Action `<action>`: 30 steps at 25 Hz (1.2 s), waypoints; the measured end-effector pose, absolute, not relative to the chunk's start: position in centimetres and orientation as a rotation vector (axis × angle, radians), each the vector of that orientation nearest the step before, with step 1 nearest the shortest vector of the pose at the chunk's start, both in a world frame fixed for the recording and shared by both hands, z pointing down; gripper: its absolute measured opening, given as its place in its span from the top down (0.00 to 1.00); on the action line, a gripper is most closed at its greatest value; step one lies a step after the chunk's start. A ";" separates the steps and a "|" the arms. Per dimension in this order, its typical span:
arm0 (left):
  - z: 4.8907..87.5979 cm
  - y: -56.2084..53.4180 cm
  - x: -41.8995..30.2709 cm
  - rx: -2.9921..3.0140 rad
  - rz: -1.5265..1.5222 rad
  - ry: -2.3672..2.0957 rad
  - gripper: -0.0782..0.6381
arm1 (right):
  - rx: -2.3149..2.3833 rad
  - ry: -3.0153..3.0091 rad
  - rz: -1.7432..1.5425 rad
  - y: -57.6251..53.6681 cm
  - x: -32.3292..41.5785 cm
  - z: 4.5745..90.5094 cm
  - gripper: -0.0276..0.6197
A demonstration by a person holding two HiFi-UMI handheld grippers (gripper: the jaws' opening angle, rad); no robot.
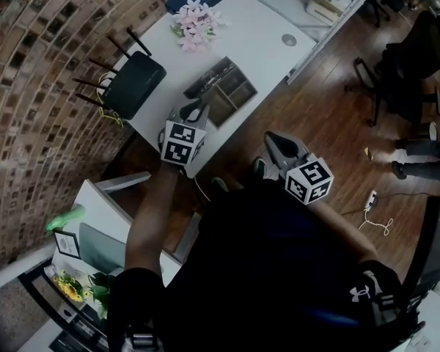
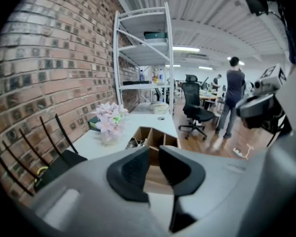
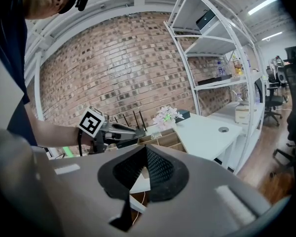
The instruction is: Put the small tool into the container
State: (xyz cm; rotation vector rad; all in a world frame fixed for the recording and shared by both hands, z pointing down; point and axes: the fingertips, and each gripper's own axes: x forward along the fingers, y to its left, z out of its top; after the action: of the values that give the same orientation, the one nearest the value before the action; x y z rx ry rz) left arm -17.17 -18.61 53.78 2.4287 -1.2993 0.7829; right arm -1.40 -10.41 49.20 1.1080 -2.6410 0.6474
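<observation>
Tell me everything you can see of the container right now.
The container is a low, open-topped box, wood by its look, split by dividers into several compartments. It lies flat near the front edge of the white desk, skewed to that edge. The compartment toward the flowers holds dark small items, too small to name; the others look empty. The left claw hovers open at its near end; contact cannot be told.

Pink flowers (image 1: 196, 22) on white desk (image 1: 260, 46); black router (image 1: 132, 83), seemingly, beside brick wall (image 1: 29, 86).
</observation>
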 end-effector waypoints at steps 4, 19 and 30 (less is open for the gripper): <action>51.1 -13.3 -17.4 2.392 0.482 -1.287 0.88 | 1.162 -2.595 0.664 -8.3 -2.6 49.3 0.95; 48.5 1.7 -10.0 2.416 0.335 -1.119 0.89 | 1.123 -2.612 0.647 0.8 -1.8 50.0 0.95; 46.4 10.4 3.5 2.354 0.268 -1.202 0.89 | 1.025 -2.693 0.595 10.3 9.4 51.2 0.95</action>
State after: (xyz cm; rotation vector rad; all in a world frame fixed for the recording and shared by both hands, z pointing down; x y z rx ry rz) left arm 3.50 10.45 46.38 2.3542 -1.2016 0.2678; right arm 9.36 10.35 51.18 1.0252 -2.6931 0.5947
